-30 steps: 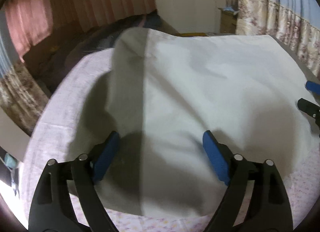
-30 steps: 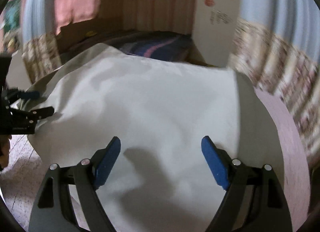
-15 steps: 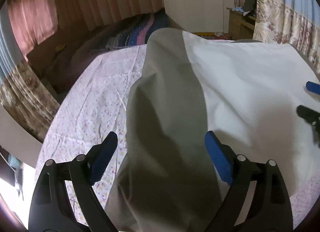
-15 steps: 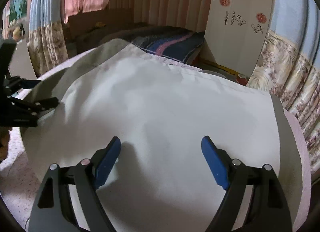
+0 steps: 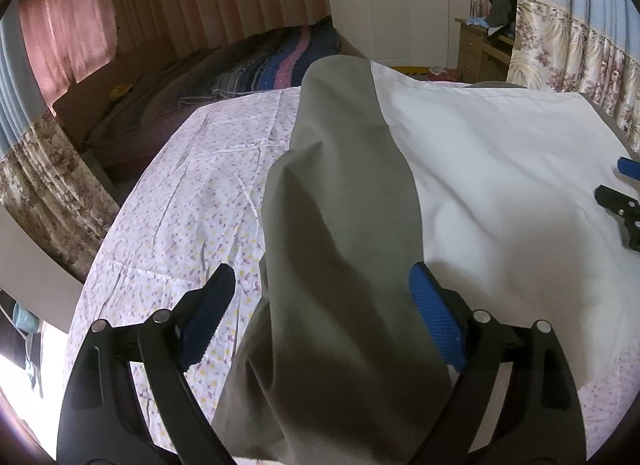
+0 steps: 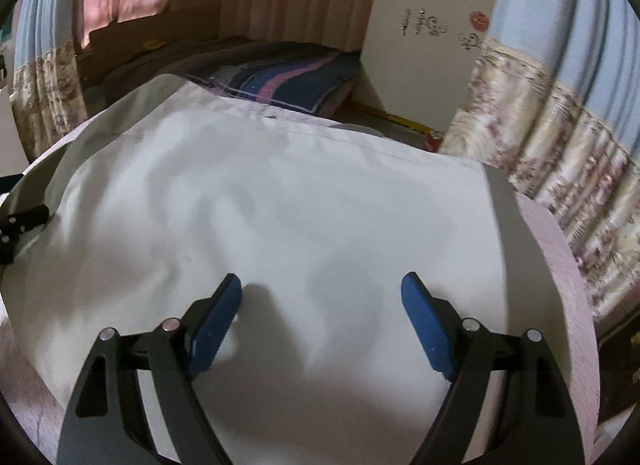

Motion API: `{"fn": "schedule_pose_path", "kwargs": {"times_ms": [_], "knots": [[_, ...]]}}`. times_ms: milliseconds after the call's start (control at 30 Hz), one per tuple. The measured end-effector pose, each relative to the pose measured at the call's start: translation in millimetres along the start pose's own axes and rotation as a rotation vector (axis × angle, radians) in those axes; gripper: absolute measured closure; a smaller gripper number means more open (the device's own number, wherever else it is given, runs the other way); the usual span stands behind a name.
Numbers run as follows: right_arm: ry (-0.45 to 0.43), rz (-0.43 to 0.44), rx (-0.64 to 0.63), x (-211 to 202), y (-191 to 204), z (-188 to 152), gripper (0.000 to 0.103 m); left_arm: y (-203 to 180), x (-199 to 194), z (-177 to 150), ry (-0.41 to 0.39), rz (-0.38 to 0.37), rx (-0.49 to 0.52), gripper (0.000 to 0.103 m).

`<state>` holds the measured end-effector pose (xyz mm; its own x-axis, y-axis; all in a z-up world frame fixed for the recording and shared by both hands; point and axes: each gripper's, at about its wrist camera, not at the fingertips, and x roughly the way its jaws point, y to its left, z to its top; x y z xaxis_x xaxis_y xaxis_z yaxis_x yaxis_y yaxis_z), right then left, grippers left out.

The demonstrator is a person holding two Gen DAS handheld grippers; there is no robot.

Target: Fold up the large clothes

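Note:
A large white garment (image 5: pixel 500 185) with a grey sleeve (image 5: pixel 340 225) lies spread on the bed; it also fills the right wrist view (image 6: pixel 280 205). My left gripper (image 5: pixel 320 297) is open, its blue pads on either side of the grey sleeve, which runs between them. My right gripper (image 6: pixel 320 305) is open and empty just above the white cloth; its tips show at the right edge of the left wrist view (image 5: pixel 624 193). The left gripper's black frame (image 6: pixel 20 221) shows at the left edge of the right wrist view.
The bed has a floral pink sheet (image 5: pixel 192 193). A dark striped blanket (image 5: pixel 272 65) lies at the far end. A white wardrobe (image 5: pixel 400 5) and a wooden desk (image 5: pixel 484 49) stand beyond. Floral curtains (image 6: pixel 560 165) hang on the right.
The left wrist view has shifted left: the grey sleeve now lies between the left pads and bare floral sheet shows on the left. Both grippers stay open.

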<state>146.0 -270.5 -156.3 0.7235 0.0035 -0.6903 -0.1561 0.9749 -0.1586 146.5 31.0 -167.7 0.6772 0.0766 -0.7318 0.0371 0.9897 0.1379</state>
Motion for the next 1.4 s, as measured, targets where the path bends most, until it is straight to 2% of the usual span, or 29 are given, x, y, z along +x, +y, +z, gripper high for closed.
{"fn": "schedule_pose_path", "kwargs": {"times_ms": [200,300,433,600,667,767,867,900,967,1000,1100,1200,1267,1333,1400], "knots": [[-0.01,0.011,0.047,-29,-20,-28,0.021,-28,-31,-2,-0.027,-0.067,0.024,0.015],[-0.004,0.015,0.053,-37,-25,-41,0.021,-56,-37,2,-0.044,-0.071,0.041,0.009],[-0.002,0.016,0.089,-40,-43,-55,0.021,-80,-48,9,-0.056,-0.078,-0.01,0.009],[-0.001,0.012,0.095,-38,-60,-67,0.021,-93,-70,6,-0.103,-0.031,0.006,0.009],[0.001,0.014,0.104,-34,-65,-71,0.021,-89,-75,7,-0.129,0.034,0.025,0.007],[0.002,0.014,0.119,-27,-72,-74,0.021,-76,-54,4,-0.088,0.131,0.038,0.007],[-0.001,0.019,0.136,-21,-81,-77,0.021,-46,-10,-5,0.017,0.225,0.026,0.007],[-0.004,0.021,0.142,-20,-83,-77,0.021,-37,-4,-7,0.024,0.209,0.009,0.006],[-0.001,0.021,0.151,-20,-85,-79,0.021,-16,-1,-9,0.039,0.087,-0.074,0.006],[0.001,0.017,0.153,-21,-86,-78,0.021,-14,-3,-7,0.039,0.083,-0.078,0.006],[-0.037,0.019,0.181,-38,-92,-76,0.019,-19,-33,4,-0.023,0.144,-0.056,0.01],[-0.091,0.043,0.284,-59,-109,-78,0.011,-31,-74,16,-0.099,0.062,-0.085,0.003],[-0.119,0.045,0.384,-69,-122,-88,0.008,-43,-88,18,-0.127,0.013,-0.091,0.003],[-0.119,0.061,0.494,-70,-132,-102,0.007,-68,-91,19,-0.123,-0.055,-0.077,0.003],[-0.114,0.064,0.581,-70,-137,-116,0.007,-89,-83,22,-0.098,-0.086,-0.065,0.003]]}}
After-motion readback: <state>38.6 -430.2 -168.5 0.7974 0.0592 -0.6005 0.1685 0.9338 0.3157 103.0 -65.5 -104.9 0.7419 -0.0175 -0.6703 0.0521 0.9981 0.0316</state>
